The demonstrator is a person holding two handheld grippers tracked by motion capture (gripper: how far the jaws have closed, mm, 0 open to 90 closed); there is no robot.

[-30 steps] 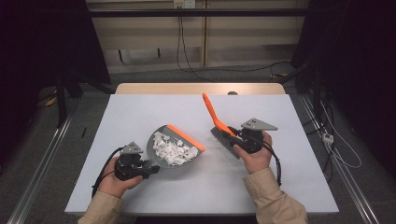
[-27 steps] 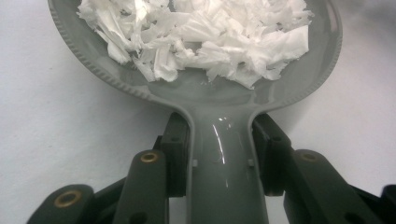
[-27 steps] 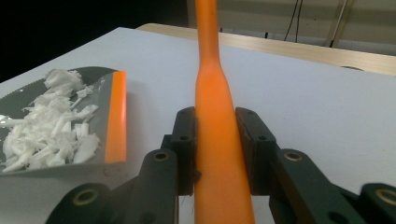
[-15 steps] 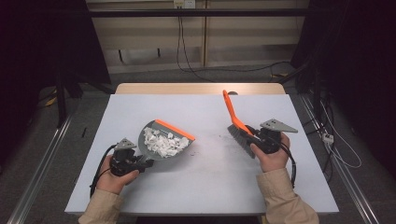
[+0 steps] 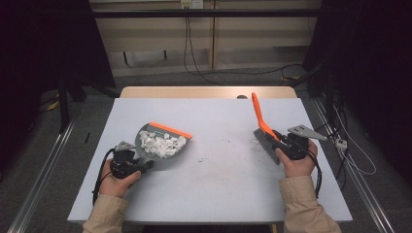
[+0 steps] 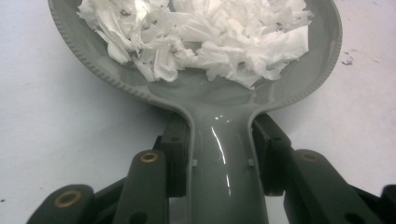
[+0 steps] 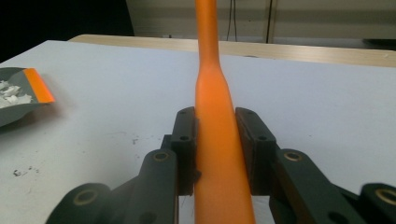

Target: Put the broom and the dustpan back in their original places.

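Note:
A grey dustpan (image 5: 145, 156) with an orange lip lies on the white table, left of centre, holding a heap of white paper shreds (image 5: 160, 144). My left gripper (image 5: 140, 164) is shut on the dustpan's handle (image 6: 226, 163), and the shreds (image 6: 201, 42) sit just beyond its jaws. At the right side, my right gripper (image 5: 281, 144) is shut on the orange handle of a brush (image 5: 259, 115). The brush's dark bristles (image 5: 266, 141) rest near the table, and its handle (image 7: 212, 116) rises away between the jaws. The dustpan (image 7: 11, 114) appears far off to the left in the right gripper view.
A few dark specks (image 5: 214, 156) lie on the table (image 5: 218, 194) between the dustpan and the brush. A wooden strip (image 5: 209, 92) runs along the far edge. Cables trail on the floor behind and to the right of the table.
The right hand has carried the brush to the right, away from the dustpan. The left hand has drawn the dustpan with its shreds a little to the left.

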